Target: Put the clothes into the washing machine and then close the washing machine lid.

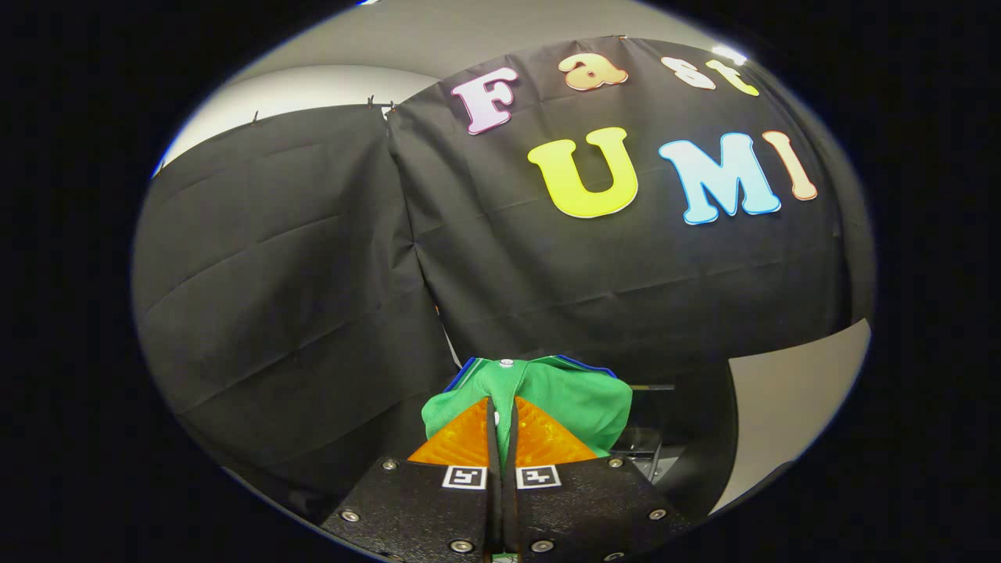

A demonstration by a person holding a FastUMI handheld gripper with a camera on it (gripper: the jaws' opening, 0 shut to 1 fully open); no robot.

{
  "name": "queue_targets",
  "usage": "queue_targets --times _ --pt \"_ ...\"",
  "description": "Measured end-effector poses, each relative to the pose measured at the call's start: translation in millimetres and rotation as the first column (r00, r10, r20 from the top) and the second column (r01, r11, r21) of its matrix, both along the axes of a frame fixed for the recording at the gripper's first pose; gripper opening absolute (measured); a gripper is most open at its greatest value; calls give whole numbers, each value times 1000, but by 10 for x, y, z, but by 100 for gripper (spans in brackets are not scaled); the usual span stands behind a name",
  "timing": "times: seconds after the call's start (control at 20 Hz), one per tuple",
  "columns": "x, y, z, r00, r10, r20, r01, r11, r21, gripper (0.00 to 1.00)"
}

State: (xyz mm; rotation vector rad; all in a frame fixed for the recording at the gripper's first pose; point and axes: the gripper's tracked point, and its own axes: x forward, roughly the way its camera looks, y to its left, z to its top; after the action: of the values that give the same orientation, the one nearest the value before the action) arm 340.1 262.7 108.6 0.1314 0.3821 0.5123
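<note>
place: recording booth | evidence: black cloth walls (297,274) clipped up, plain wall (313,86) behind

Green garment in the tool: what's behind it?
The black cloth wall hangs behind the green fabric garment, pinched in the shut tool; whatever lies directly below is covered.

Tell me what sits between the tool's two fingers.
A fold of the green garment: in the gripper view the tool has both fingers closed on it, the rest bunched just beyond their tips.
</note>
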Motion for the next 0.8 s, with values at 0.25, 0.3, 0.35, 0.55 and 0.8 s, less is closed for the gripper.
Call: queue_targets --times 0.25,0.3,0.35,0.55,0.8 --pt "-23 274 -355 999 36 6 -35 998 -58 0" --pt "-11 296 -451 999 36 9 -35 996 -85 0" --pt "21 301 -548 999 33 3 -32 994 -105 0" --pt "92 324 -933 1000 3 -28 -6 992 -129 0" --pt "156 349 -1345 999 -9 -41 3 987 -162 0"
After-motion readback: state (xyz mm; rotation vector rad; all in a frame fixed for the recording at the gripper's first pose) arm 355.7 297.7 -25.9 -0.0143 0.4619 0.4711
